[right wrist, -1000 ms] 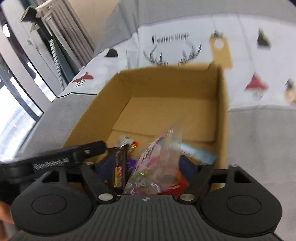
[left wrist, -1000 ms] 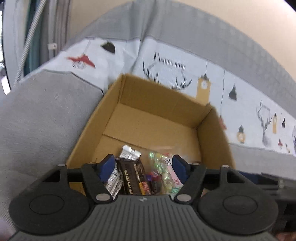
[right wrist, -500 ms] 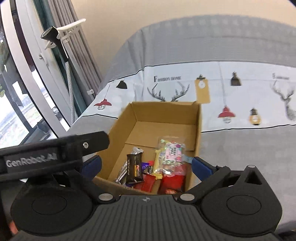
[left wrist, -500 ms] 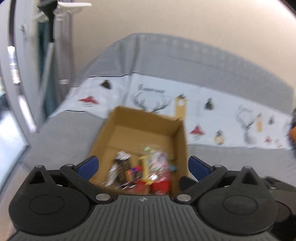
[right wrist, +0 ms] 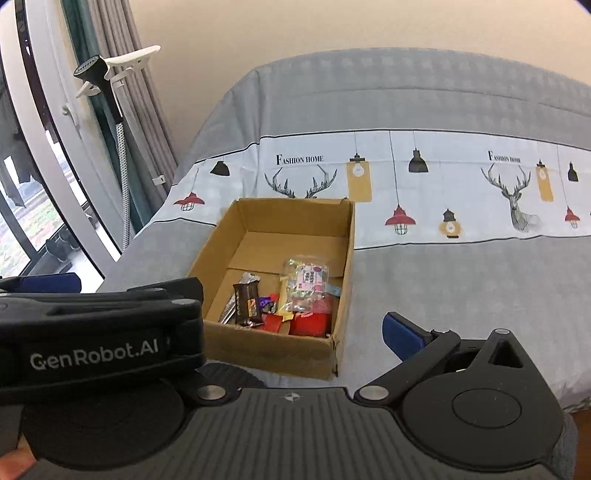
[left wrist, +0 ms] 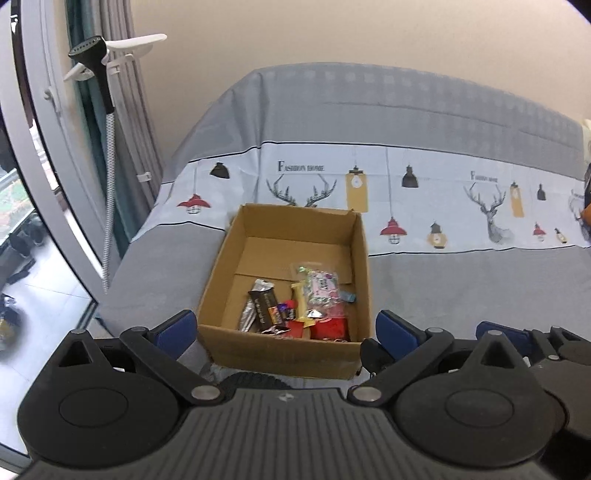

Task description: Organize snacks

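Observation:
An open cardboard box stands on the bed. At its near end lie several snacks: a dark chocolate bar, a clear bag of candies and red packets. My left gripper hangs open above and in front of the box, holding nothing. My right gripper is open and empty too. Its left finger is hidden behind the left gripper's black body. The right gripper also shows low on the right of the left wrist view.
The bed has a grey cover with a white band printed with deer and lamps. On the left stand a garment steamer, grey curtains and a glass door. Shoes lie beyond the glass.
Both grippers have drawn back and risen away from the box, and their jaws have spread wide. The snacks that were between the fingers now lie in the box.

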Tool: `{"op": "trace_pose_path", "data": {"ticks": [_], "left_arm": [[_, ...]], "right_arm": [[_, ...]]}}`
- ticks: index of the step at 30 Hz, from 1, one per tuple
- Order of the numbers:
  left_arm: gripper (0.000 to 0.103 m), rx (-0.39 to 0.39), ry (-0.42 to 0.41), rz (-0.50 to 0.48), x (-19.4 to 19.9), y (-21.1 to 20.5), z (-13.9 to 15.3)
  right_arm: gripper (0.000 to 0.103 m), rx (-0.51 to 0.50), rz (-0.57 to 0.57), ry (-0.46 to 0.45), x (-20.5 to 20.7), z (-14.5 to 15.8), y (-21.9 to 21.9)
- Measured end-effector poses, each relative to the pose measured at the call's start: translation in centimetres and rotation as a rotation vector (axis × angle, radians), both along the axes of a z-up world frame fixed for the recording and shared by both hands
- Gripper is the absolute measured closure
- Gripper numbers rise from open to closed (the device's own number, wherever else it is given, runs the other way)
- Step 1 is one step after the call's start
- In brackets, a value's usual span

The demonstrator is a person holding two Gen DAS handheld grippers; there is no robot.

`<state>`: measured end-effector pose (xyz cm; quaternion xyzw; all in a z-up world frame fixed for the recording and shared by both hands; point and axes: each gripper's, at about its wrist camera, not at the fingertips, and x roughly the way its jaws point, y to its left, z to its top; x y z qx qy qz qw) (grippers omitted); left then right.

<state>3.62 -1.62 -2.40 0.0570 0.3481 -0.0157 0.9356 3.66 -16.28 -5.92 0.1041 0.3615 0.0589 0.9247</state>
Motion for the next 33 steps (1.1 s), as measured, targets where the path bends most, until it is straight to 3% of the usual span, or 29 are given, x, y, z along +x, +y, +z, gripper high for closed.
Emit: {"op": "trace_pose_path", "data": {"ticks": [33], "left_arm": [[0.0,0.022,0.053,0.051,-0.1,1.3,-0.5]], "right_arm": [[0.001,-0.018,0.031,0.048,0.0,-0.2,0.8]]}}
